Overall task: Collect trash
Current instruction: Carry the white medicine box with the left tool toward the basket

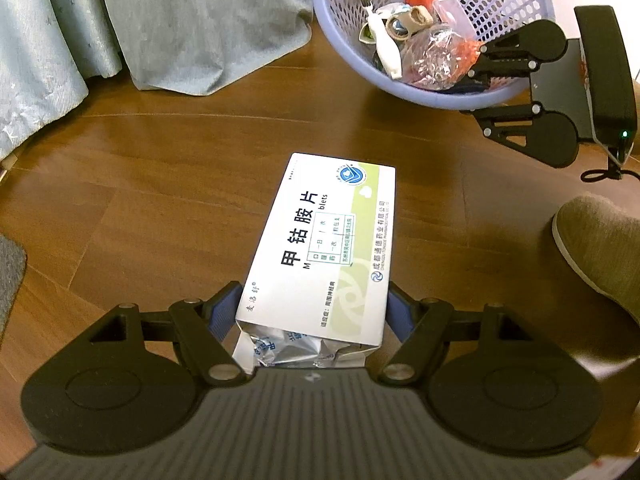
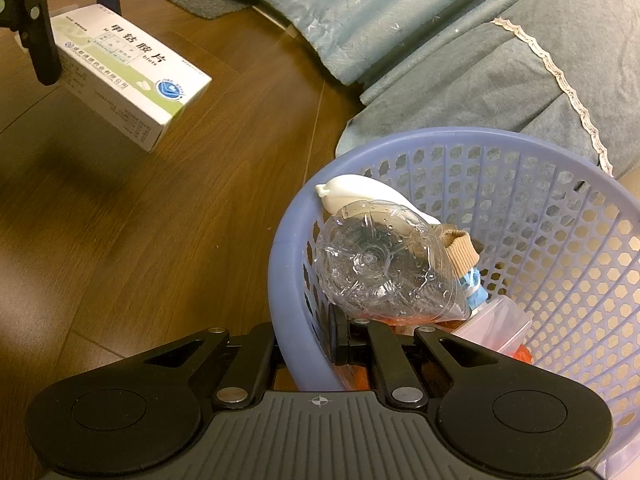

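My left gripper (image 1: 314,306) is shut on a white and green medicine box (image 1: 320,248), its blue pads (image 1: 224,304) pressing on both long sides. The box's near end is open, with foil packs showing inside. In the right wrist view the box (image 2: 132,76) hangs above the wooden floor, casting a shadow, with the left gripper (image 2: 76,36) around it. My right gripper (image 2: 306,342) is shut on the near rim of a lilac mesh basket (image 2: 280,248). The basket (image 1: 400,88) holds a crushed clear bottle (image 2: 380,264), a white tube (image 2: 352,192) and wrappers.
Teal curtains (image 1: 180,20) hang to the floor at the back left, and teal bedding (image 2: 460,60) lies behind the basket. A foot in a grey slipper (image 1: 600,248) stands at the right. A grey mat (image 1: 8,280) edges the left. Wooden floor (image 1: 180,180) separates box and basket.
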Motion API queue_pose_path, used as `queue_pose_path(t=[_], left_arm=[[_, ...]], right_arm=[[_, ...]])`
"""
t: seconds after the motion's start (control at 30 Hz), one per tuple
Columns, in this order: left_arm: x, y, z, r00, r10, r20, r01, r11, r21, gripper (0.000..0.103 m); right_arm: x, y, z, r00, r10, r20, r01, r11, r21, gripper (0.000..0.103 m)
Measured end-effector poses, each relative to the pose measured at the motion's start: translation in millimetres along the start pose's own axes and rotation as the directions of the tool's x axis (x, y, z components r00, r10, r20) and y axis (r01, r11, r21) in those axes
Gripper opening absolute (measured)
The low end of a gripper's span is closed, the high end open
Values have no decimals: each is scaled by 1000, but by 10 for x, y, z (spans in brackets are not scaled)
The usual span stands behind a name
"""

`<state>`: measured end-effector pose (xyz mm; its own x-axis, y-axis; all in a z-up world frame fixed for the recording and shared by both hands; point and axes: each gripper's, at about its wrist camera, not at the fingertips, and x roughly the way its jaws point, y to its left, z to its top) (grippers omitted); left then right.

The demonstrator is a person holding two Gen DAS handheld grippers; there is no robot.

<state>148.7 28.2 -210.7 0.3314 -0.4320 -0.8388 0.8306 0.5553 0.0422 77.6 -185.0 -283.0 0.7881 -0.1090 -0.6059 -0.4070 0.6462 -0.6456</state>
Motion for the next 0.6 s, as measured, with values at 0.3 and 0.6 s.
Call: queue_pose_path(t=[0.3, 0.6], left_arm=[[-136, -20, 207, 999, -4, 52, 3, 1000, 10, 71], [-259, -80, 512, 994, -12, 111, 10, 1000, 18, 71]], right_arm=[[5, 0, 2, 1000, -1, 0, 1, 1000, 1, 4], [-27, 15, -7, 1000, -1, 1, 1, 1000, 6, 4]])
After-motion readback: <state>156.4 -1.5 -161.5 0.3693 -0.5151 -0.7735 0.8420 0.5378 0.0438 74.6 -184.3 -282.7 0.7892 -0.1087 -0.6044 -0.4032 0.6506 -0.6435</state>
